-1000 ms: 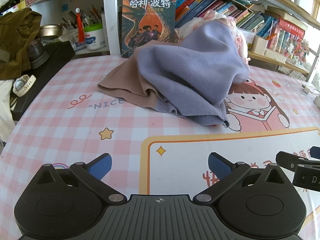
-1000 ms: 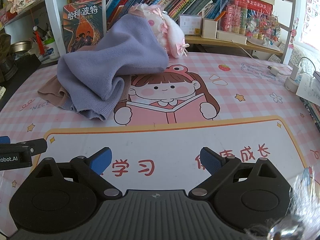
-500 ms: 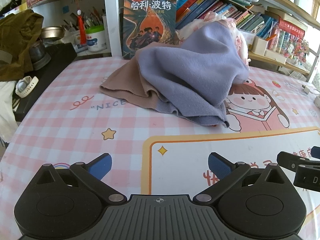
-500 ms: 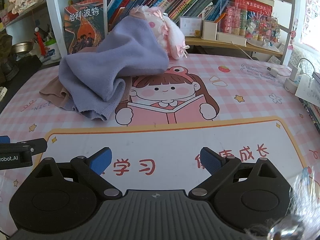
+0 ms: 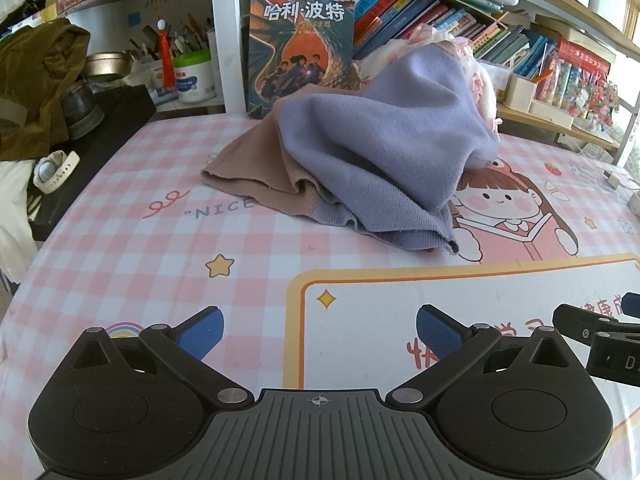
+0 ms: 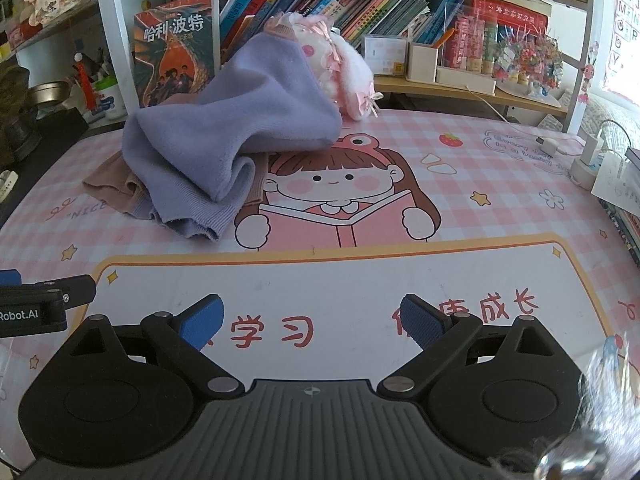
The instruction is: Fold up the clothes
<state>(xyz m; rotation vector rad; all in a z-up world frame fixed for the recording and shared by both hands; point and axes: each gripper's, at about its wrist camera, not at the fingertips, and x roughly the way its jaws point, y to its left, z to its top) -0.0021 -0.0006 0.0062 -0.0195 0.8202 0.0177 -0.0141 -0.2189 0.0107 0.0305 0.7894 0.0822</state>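
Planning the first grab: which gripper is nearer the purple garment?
Left, slightly. The purple garment lies almost straight ahead of the left gripper; from the right gripper it sits ahead, off leftward.

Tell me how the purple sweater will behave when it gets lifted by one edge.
The purple sweater lies in soft, slumped folds, so it will probably hang limp. It overlaps the brown garment, which may drag along. Its knit looks grippy, not slippery.

The surface (image 5: 120, 264) is covered by a pink-and-white checked mat printed with a cartoon girl reading, stars and the word "NICE". A brown garment (image 5: 256, 168) lies crumpled on it near the back, with a lilac sweater (image 5: 384, 148) heaped over it, its hem touching the mat. Behind them a plush toy (image 6: 344, 76) and an upright book (image 5: 302, 40) stand at the surface's far edge.
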